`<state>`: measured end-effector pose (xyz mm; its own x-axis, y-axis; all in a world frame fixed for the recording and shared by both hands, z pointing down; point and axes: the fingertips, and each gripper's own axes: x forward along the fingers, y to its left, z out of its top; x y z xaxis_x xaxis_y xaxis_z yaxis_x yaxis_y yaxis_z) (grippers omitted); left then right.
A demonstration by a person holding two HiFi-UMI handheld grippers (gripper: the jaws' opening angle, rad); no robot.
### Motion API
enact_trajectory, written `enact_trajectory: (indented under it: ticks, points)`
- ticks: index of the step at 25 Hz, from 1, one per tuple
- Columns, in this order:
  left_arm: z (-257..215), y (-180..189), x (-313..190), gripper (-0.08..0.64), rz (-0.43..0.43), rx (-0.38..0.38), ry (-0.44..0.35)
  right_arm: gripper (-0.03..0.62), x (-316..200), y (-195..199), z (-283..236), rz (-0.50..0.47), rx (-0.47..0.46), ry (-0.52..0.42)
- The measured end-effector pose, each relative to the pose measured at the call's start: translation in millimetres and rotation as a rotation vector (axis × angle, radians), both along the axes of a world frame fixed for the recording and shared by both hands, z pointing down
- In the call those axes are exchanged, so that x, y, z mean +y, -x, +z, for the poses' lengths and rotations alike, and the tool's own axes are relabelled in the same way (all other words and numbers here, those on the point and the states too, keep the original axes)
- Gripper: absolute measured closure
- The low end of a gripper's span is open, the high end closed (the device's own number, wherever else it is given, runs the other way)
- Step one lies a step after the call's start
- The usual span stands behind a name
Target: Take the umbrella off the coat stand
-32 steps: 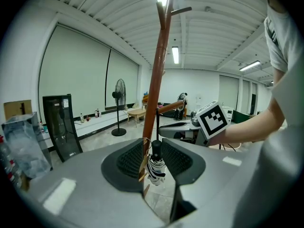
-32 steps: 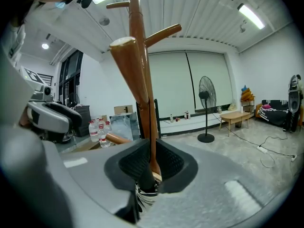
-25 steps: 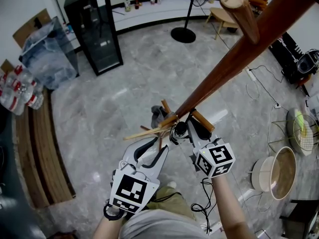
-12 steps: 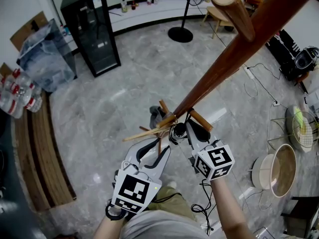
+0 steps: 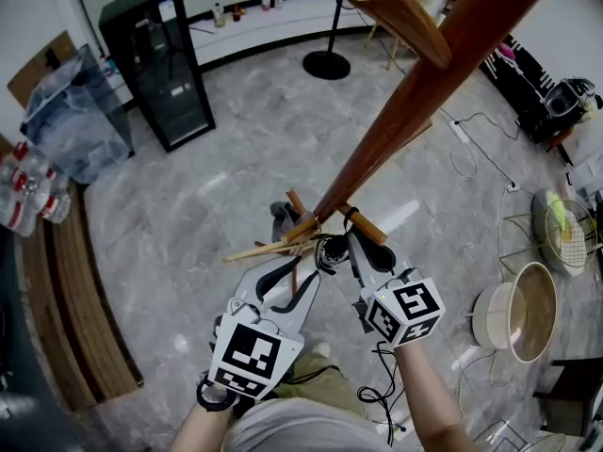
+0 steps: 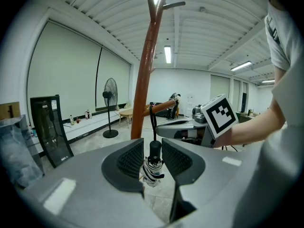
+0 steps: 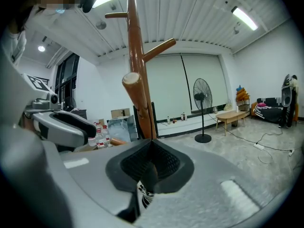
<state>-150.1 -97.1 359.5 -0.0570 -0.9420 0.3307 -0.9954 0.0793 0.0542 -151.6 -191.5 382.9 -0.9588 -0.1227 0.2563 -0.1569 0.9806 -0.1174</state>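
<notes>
Left gripper view shows the left hand-held gripper [image 6: 153, 145] open facing the umbrella [image 6: 152, 169]; right hand-held gripper [image 7: 152, 145] closed.

Grey left claw [image 5: 306, 266], right claw [image 5: 349, 243], black-and-white marker cubes [image 5: 247, 358], seemingly grey shirt [image 5: 292, 429]

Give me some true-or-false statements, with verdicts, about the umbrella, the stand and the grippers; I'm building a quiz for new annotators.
1. The umbrella hangs by its strap from a peg of the coat stand. True.
2. The left gripper has its jaws clamped on the umbrella. False: they stand apart, with its handle between them, clear of the pads.
3. The right gripper has its jaws wide open. False: they are closed, apparently on the strap.
4. A pedestal fan stands on the floor. True.
5. The umbrella is plain red. False: it is striped dark and light.
</notes>
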Motion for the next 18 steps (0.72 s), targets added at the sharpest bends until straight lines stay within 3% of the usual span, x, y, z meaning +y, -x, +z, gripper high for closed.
enact_trajectory:
  ticks: [6,18]
  points:
    - [-8,-9,-35,0.443,0.055,-0.010,-0.023,0.589,-3,-12,-8,0.026,-0.016,0.004]
    - [-9,-23,-78,0.454,0.120,0.058,-0.060,0.589,-2,-31,-18,0.052,-0.022,-0.023]
